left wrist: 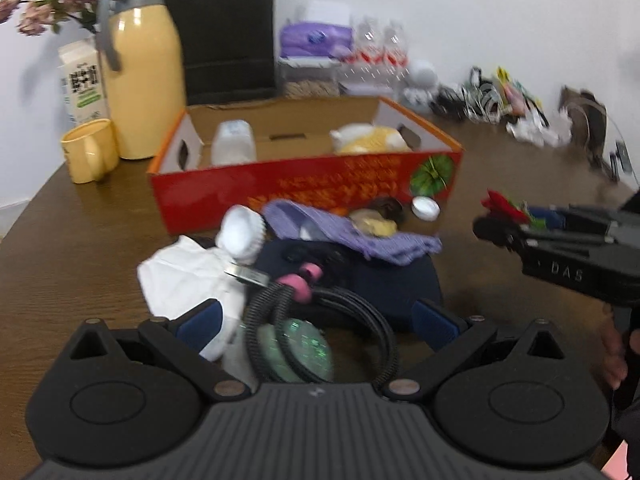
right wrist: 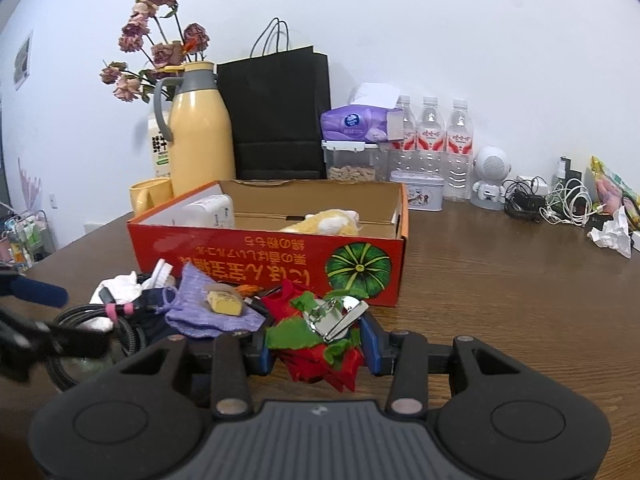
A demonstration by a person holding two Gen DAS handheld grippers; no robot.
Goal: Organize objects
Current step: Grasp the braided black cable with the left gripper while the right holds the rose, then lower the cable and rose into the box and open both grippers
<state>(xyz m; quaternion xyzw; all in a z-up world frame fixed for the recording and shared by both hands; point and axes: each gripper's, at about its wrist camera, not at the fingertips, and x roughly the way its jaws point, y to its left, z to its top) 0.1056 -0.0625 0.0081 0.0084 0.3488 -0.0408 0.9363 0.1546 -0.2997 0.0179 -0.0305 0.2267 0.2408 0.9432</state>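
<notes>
Right tool (right wrist: 316, 350) grips one red-green cloth (right wrist: 320, 360); three bottles (right wrist: 430, 132) behind.

Back row along the wall, on the wooden table (right wrist: 500, 280)

Yellow thermos jug (right wrist: 200, 132) upright beside black paper bag (right wrist: 276, 116); dried flowers (right wrist: 160, 40) behind it, yellow mug (right wrist: 150, 194) in front. Purple tissue pack (right wrist: 356, 122) sits on a clear lidded container (right wrist: 352, 160). Three water bottles (right wrist: 432, 132) stand together, then a small white robot figure (right wrist: 490, 178), tangled cables (right wrist: 552, 200), crumpled paper (right wrist: 612, 234).
</notes>
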